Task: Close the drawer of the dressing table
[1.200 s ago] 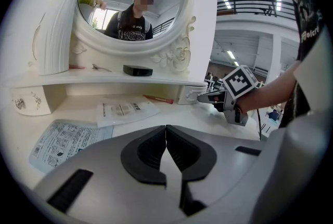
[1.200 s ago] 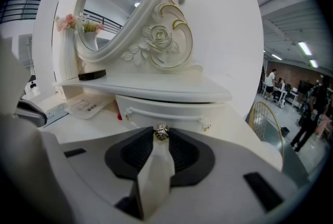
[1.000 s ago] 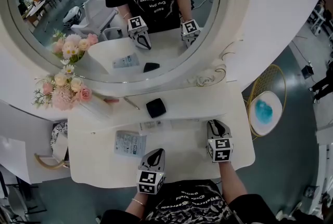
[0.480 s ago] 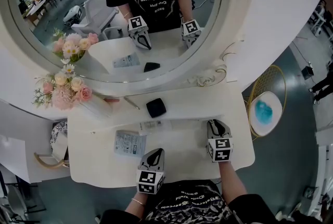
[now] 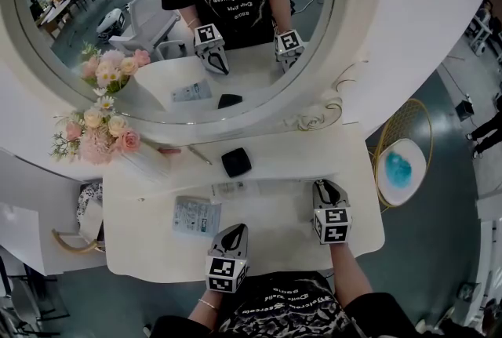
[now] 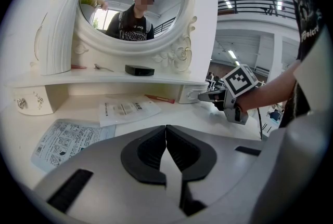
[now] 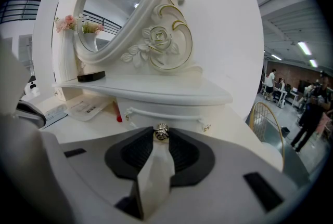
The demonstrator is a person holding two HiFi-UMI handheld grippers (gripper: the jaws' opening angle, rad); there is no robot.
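The drawer (image 7: 171, 115) is sitting under the right end of the shelf (image 7: 156, 91), with the right tongs (image 5: 325, 188) clamping its knob (image 7: 162, 133). A red pen (image 7: 118, 112), a white sachet (image 6: 127, 110) and a printed leaflet (image 5: 196, 216) are lying on the surface (image 5: 271, 228) to its left, their print too small for reading. The left tongs (image 6: 166, 130) are pointing over the surface's front edge, pressed together and empty

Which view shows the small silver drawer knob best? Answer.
Right gripper view: the small silver drawer knob appears close, pinched by the right gripper. Head view hides it under that gripper; left gripper view shows only the drawer front.
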